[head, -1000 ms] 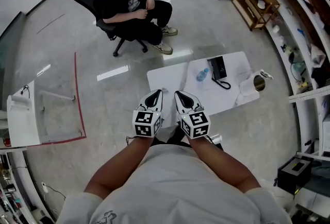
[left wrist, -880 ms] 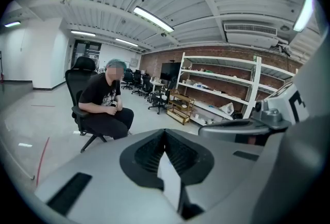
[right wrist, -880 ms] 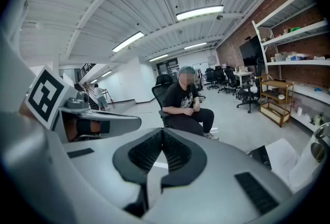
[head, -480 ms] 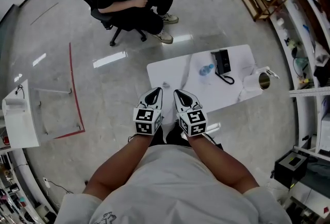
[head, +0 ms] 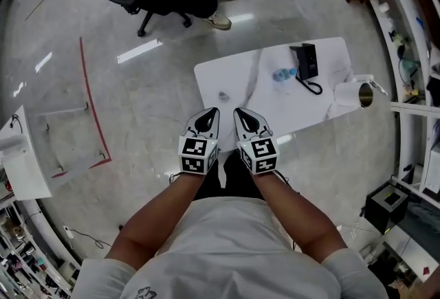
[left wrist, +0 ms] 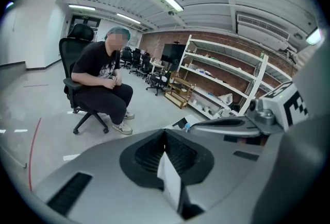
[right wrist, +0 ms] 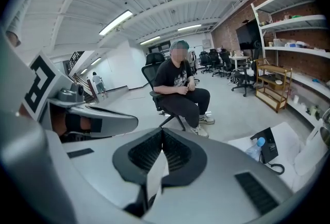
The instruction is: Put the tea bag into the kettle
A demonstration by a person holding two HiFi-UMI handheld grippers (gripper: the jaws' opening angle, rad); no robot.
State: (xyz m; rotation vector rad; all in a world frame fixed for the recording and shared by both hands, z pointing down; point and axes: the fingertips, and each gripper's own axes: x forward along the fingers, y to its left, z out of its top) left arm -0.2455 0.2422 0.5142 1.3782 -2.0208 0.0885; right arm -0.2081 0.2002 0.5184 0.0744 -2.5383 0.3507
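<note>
**Both grippers closed and empty, tea bag out on the table**

The left gripper (head: 211,114) and the right gripper (head: 240,113) hang side by side just short of the near edge of the white, grey-veined table (head: 234,78). Each has its jaws pressed together with nothing between them. In each gripper's own view the ribbed black pads meet on air.

On the table, toward its left end and a little in from the near edge, lies a small pale speck (head: 223,95). I take it to be the tea bag, though it is too small to show any string or tag. It sits straight ahead of the two grippers, apart from both.

The white kettle with a shiny round mouth (head: 354,93) stands at the table's right edge, well apart from the bag. A clear water bottle with a blue cap (head: 282,74) and a black desk phone (head: 306,60) lie on the table between them, toward its far side.

A tea bag is likely very light, limp and easily torn. A gentle pinch at its top edge or tag seems safest, rather than across the filled pouch. The jaws would have to part first.
</note>
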